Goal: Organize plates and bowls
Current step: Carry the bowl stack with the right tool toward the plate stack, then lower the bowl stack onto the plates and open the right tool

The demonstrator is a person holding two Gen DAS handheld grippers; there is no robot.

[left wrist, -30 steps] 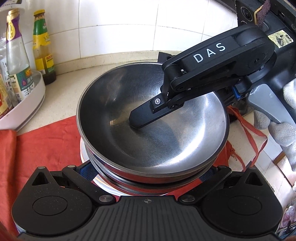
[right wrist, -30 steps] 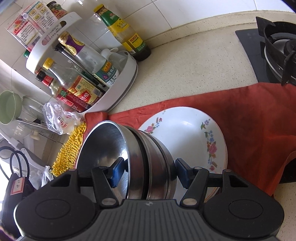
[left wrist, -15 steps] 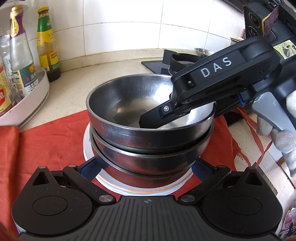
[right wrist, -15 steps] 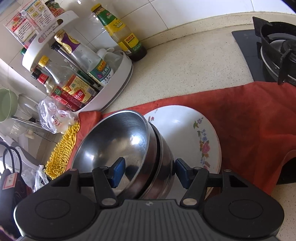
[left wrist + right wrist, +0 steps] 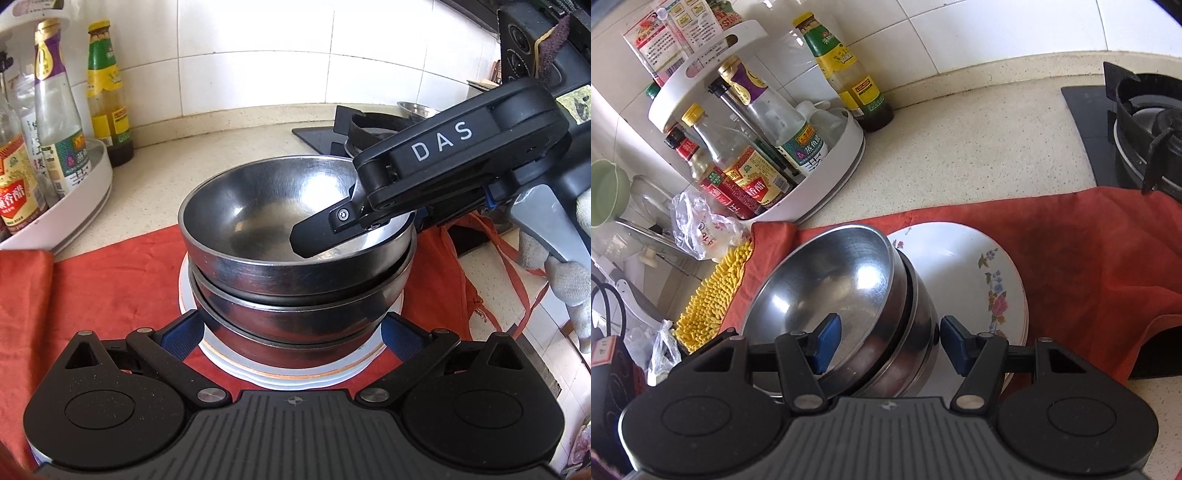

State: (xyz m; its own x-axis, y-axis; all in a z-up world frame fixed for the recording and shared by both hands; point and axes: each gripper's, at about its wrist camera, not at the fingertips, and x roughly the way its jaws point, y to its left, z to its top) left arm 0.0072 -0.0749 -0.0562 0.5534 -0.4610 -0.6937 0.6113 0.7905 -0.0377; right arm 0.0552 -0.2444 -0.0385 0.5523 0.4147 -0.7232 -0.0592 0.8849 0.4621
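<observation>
A stack of steel bowls (image 5: 295,266) sits on white floral plates (image 5: 964,266) on a red cloth (image 5: 92,291). My left gripper (image 5: 291,334) is open, its blue pads on either side of the stack's base. My right gripper (image 5: 886,332) straddles the stack's rim, one finger (image 5: 328,230) inside the top bowl (image 5: 831,280), the other outside the wall. Its pads stand apart from the metal, so it looks open. The stack leans slightly in the right wrist view.
A white rack of sauce bottles (image 5: 757,147) stands at the back left. A lone bottle (image 5: 107,92) stands by the tiled wall. A gas stove (image 5: 1145,136) is at the right. A yellow mop cloth (image 5: 713,291) and plastic bags (image 5: 701,225) lie at the left.
The bowl stack has tipped from steeply tilted back to nearly level on the plates. My right gripper's finger has risen from the bowl's bottom toward the rim.
</observation>
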